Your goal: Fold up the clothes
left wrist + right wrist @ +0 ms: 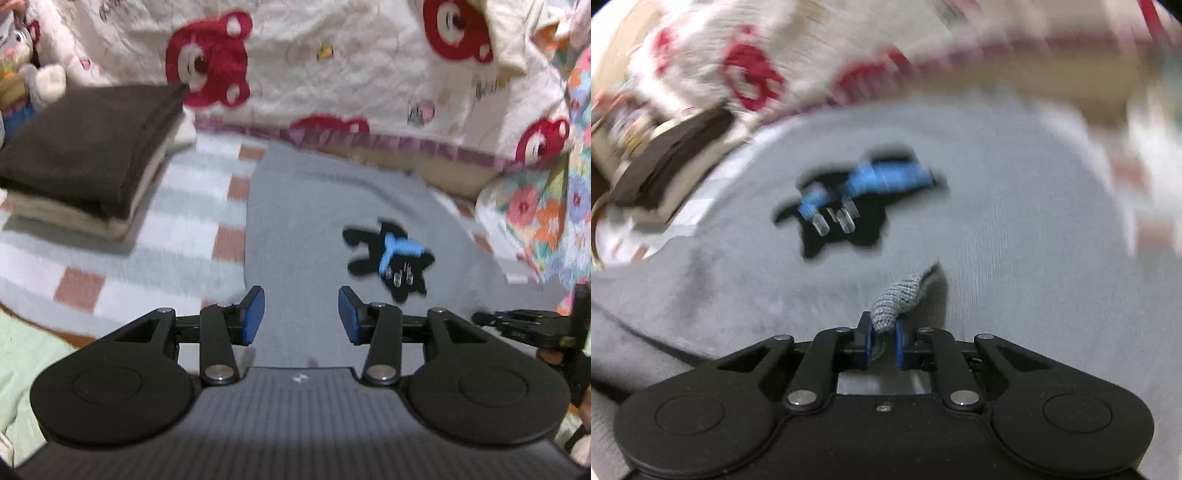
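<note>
The right gripper (pixel 882 341) is clamped on a pinched nub of the grey sweater (pixel 997 221), a small roll of knit standing up from between its blue pads at twelve o'clock. The left gripper (pixel 301 317) hangs over the same garment with its jaws wide apart and nothing between them. From there the sweater spreads away across the checked bedsheet (pixel 155 240), its black cat patch with a blue bow (pixel 388 258) lying at about one o'clock of the left gripper and eleven o'clock of the right one. In the right wrist view the cloth bunches into soft folds near the gripper, at nine o'clock, so it is not lying fully flat. At about ten o'clock from the left gripper a stack of folded clothes (pixel 85 158), dark on top and cream beneath, sits well apart from the sweater. Beyond it all, at twelve o'clock, hangs a white quilt with red bears (pixel 332 74). The knit looks light, limp and a little stretchy; I judge it will drape and sag from any single hold, and slide little on the sheet. A hem, shoulder or side edge, taken by both grippers well apart, would carry it most evenly.
</note>
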Motion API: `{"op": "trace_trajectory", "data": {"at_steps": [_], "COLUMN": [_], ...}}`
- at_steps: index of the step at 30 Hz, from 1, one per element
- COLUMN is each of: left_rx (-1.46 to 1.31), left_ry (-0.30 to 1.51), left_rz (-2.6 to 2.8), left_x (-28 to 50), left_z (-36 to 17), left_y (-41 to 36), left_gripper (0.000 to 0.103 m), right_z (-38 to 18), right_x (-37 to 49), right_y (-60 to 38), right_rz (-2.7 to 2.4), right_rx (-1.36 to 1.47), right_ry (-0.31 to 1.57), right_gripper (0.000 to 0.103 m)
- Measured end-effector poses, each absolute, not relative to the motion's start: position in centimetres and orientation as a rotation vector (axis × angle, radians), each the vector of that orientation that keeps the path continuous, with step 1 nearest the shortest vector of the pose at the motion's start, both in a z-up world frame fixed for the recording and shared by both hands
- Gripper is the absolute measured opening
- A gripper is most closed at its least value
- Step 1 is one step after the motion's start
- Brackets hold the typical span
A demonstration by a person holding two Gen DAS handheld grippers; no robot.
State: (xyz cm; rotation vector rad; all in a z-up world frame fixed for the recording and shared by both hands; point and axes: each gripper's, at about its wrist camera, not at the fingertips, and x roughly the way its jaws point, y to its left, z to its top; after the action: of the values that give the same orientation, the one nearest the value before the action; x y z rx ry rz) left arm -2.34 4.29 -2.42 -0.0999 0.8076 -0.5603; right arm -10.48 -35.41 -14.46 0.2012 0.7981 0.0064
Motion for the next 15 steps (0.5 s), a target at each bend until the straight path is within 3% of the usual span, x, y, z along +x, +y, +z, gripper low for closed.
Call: {"op": "trace_trajectory", "data": {"at_steps": [7,15], "left_rx": [-0.135,-0.09], "left_ry": [0.831,0.995], "left_rz": [-0.672,-0.696], "left_x": [-3.8,-3.6], "left_z": [-2.7,-5.9], "left_y": [3.7,1.7], "left_gripper": [0.062,0.067], "right_z": [-6.3,-6.3], "right_x": [-11.1,-10.7], "right_y": [-36.8,-39.6], "right_rz": [-0.111,-0.206], "right_rx": [0.07,0.027], "right_ry": [0.503,0.537], "right_gripper": [0.012,0.012]}}
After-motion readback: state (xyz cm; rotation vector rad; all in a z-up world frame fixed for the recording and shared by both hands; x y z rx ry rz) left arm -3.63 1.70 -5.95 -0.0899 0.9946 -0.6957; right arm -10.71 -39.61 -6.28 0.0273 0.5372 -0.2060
